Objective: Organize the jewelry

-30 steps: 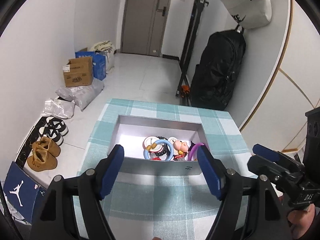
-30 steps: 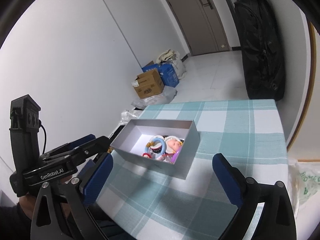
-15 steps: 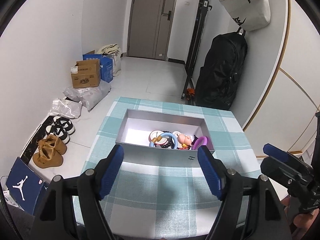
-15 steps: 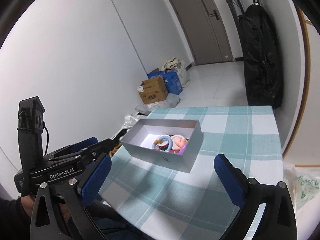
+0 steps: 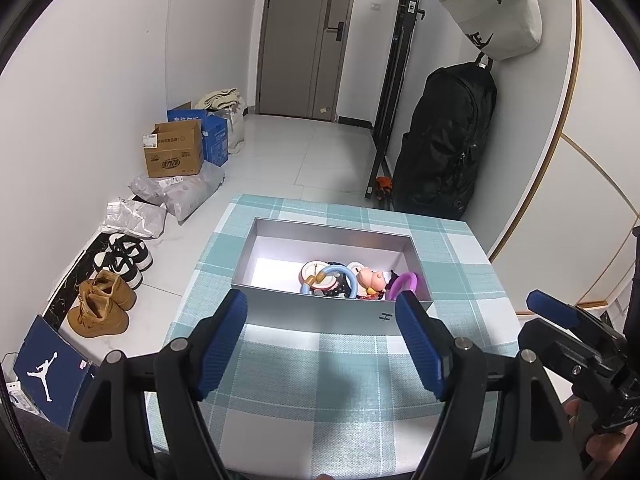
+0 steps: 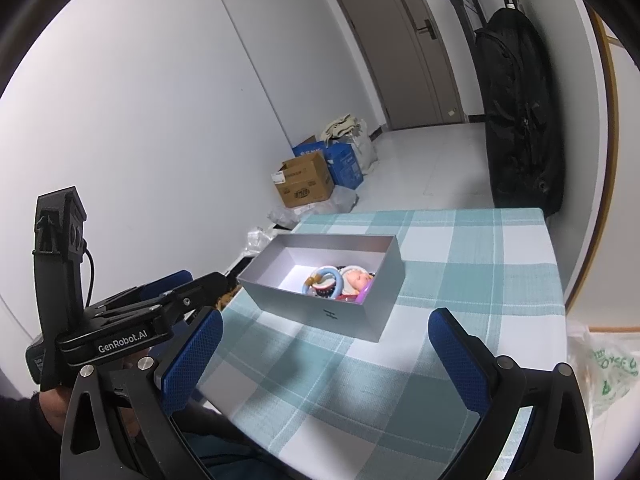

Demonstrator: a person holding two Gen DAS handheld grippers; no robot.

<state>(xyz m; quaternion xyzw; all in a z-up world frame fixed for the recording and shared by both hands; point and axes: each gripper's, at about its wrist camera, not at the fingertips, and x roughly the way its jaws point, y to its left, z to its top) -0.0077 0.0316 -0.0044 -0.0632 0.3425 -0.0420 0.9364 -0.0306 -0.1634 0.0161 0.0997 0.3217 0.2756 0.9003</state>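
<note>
A grey open box stands on a table with a teal checked cloth. Inside, at its right end, lie several pieces: a light blue ring, a purple ring, a black bead bracelet and a small doll head. My left gripper is open and empty, above the table just before the box's near wall. My right gripper is open and empty, near the box from the right; it also shows in the left wrist view. The left gripper also shows in the right wrist view.
Off the table's left side, the floor holds shoes, a blue shoebox, plastic bags and cardboard boxes. A black backpack hangs on the far right wall. A plastic bag lies right of the table.
Both grippers have drawn back and risen from the box, so more of the table and room shows. Both stay open and empty. The box's contents have not moved.
</note>
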